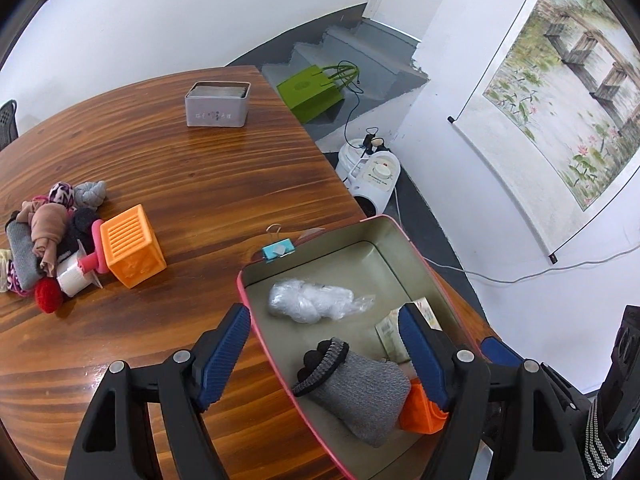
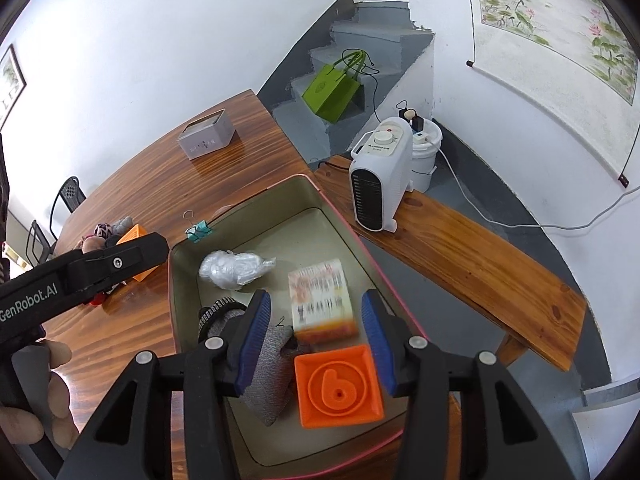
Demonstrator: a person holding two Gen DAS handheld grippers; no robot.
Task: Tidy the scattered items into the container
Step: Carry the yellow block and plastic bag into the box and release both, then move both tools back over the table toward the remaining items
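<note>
Between the parted fingers of the right gripper (image 2: pixel 316 340), nothing is held; an orange block (image 2: pixel 338 386) and a blurred printed packet (image 2: pixel 322 300) are seen just below them in the pink-rimmed container (image 2: pixel 280 184). The left gripper (image 1: pixel 324 352) is spread wide and empty, straddling the container's rim above a grey sock (image 1: pixel 356 392). A crumpled plastic bag (image 1: pixel 312 300) lies at twelve o'clock from the sock. Outside, a binder clip (image 1: pixel 277 250) touches the rim, and a second orange block (image 1: pixel 132 246) and a clothing pile (image 1: pixel 44 240) are left at ten o'clock on the table (image 1: pixel 200 184).
</note>
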